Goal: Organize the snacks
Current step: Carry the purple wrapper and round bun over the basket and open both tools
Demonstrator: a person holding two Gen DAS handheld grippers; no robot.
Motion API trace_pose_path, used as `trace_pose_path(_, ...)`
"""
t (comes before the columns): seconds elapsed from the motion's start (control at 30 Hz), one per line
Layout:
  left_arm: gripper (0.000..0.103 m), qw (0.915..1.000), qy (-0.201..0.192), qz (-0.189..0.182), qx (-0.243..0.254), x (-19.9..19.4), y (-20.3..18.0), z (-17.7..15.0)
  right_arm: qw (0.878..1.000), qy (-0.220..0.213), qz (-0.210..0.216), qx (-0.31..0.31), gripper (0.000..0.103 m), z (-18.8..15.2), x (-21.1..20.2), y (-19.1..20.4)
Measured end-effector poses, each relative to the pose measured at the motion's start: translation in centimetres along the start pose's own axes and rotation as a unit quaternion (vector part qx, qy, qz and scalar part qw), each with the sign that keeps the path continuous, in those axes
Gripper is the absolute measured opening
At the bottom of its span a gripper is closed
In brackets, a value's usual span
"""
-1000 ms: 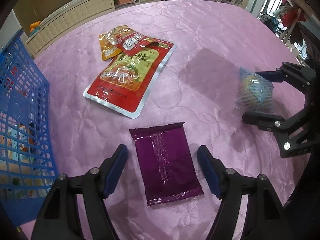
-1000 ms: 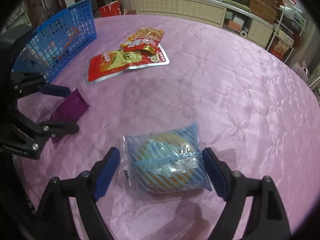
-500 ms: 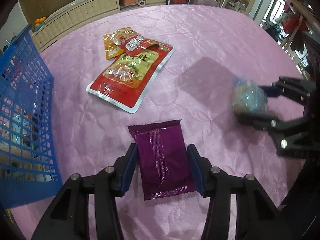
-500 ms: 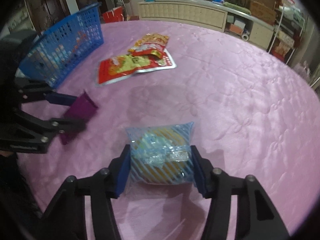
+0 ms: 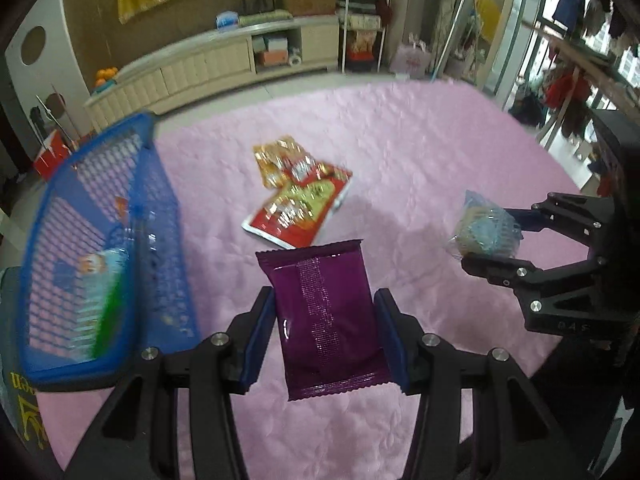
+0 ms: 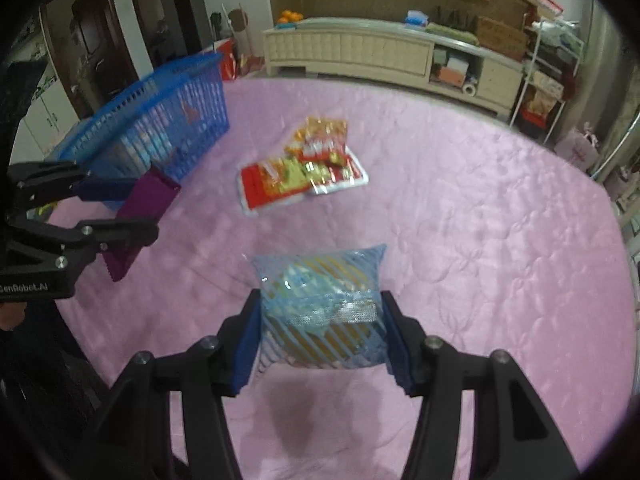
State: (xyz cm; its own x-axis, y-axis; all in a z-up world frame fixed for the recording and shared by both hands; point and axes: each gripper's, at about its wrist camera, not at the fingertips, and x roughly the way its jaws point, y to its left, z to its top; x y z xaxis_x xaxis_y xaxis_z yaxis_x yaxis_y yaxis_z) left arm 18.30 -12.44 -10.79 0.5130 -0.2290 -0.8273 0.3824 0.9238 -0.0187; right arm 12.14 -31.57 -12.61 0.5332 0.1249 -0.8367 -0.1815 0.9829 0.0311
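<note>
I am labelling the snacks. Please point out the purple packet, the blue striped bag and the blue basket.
purple packet (image 5: pixel 326 312), left wrist view, middle of its face.
blue striped bag (image 6: pixel 320 308), right wrist view, its centre.
blue basket (image 5: pixel 164 216), left wrist view, side wall.

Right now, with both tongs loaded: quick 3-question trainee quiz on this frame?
1. True or false: the left tongs are clamped on the purple packet.
2. What do the right tongs hold? A) red pouch B) blue-striped bag C) nothing
3. Fill in: the red pouch lies on the pink ____.

Key: 1 true; 2 B, the blue-striped bag; 3 tablecloth.
</note>
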Motion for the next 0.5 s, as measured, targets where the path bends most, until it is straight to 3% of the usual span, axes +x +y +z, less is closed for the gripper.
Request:
trace_pose_path(0.2,0.047,0.9990,-0.043,0.014,0.002,-5.1,1.7,0.5,0.999,-0.035,-0.008,-0.014,0.060,2.4,-3.5,3.2)
trace_pose_path(0.5,0.047,0.9957,-0.089,0.024,-0.009,-9.0,6.6,1.4,0.997,-0.069,0.003,-0.040,0.060,7.0,-5.1,7.6)
